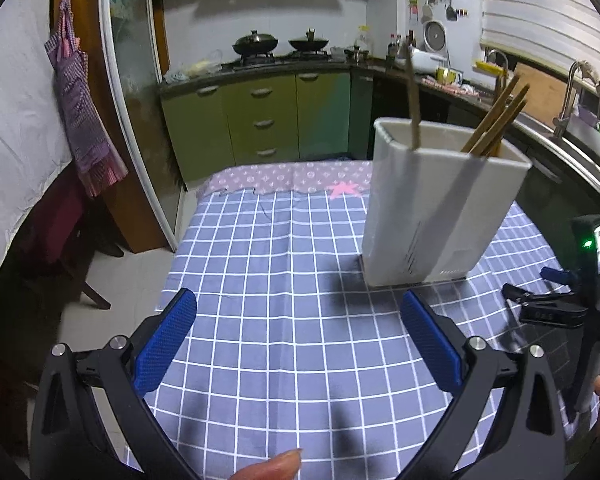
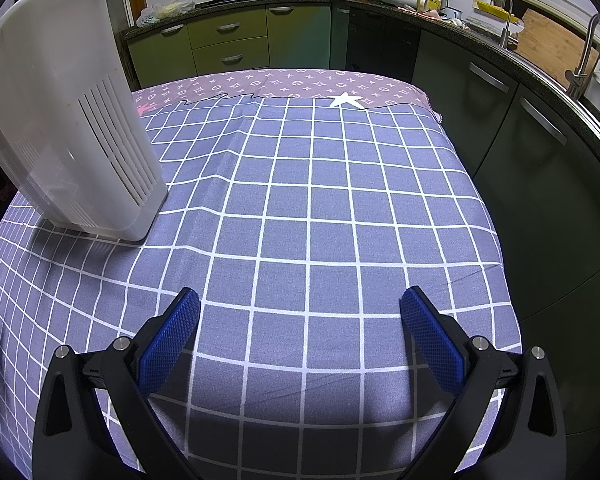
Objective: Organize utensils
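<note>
Both tongs were spread wide and held nothing: the left tongs (image 1: 298, 344) hovered over the checked cloth (image 1: 284, 280) just short of the white utensil holder (image 1: 436, 208), and the right tongs (image 2: 300, 336) hung over bare cloth with the holder (image 2: 68, 128) well off to their left. The holder stood upright on the tabletop (image 2: 492, 264); wooden chopsticks (image 1: 496, 120) leaned out of its right compartment and a single dark stick (image 1: 414, 108) rose from its left one. No loose utensil showed on the cloth in either view, so the sorting appeared close to done, though ground outside both views could not be judged. Any further insertion would be best made from above the rim, with the piece gripped near its upper end and lowered upright, since a sideways nudge might tip the tall, narrow holder or ruck the cloth beneath it. A patterned mauve cloth (image 2: 300, 84) with a white star (image 2: 346, 100) covered the tabletop's far edge. The room was a kitchen: green cabinets (image 2: 228, 48), two woks on a hob (image 1: 276, 44), a sink tap (image 2: 584, 56), and an apron (image 1: 80, 108) hanging at the left.
</note>
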`<state>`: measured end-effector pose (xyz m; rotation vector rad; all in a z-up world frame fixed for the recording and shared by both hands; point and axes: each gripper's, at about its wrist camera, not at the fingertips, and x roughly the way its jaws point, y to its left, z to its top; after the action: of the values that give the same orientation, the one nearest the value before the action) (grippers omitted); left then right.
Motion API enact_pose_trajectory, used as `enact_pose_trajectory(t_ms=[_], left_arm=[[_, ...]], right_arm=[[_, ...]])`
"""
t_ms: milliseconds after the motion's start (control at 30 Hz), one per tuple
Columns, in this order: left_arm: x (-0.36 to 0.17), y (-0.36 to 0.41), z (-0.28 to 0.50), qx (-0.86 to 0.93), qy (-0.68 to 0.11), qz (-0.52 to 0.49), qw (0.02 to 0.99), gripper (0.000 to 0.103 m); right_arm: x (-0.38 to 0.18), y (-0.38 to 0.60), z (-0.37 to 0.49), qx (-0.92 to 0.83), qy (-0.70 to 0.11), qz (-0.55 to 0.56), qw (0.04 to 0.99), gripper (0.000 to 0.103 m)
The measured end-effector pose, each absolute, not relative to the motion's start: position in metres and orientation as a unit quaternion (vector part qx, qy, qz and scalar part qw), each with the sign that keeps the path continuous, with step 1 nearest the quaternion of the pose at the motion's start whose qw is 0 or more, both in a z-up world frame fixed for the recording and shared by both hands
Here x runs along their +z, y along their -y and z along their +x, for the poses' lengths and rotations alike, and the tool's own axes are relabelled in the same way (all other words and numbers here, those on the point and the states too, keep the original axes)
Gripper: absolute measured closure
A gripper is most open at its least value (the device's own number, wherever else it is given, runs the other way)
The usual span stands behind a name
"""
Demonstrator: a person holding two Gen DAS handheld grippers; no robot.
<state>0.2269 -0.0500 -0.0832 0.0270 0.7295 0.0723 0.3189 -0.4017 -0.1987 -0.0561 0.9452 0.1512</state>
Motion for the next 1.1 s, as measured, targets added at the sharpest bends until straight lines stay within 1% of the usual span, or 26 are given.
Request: enact_pose_trajectory(t_ms=[433,1100], left_arm=[[-0.120,0.040,0.257,0.038,-0.391,0.012,0.919,0.006],[-0.125,0.039,0.260,0.037,-0.395,0.014,0.918,0.006]], right_arm=[[-0.199,0.402,0.319,0.073,-0.455,-0.027,0.887,0.004],[-0.199,0.402,0.319,0.073,-0.455,-0.027,0.887,0.004]])
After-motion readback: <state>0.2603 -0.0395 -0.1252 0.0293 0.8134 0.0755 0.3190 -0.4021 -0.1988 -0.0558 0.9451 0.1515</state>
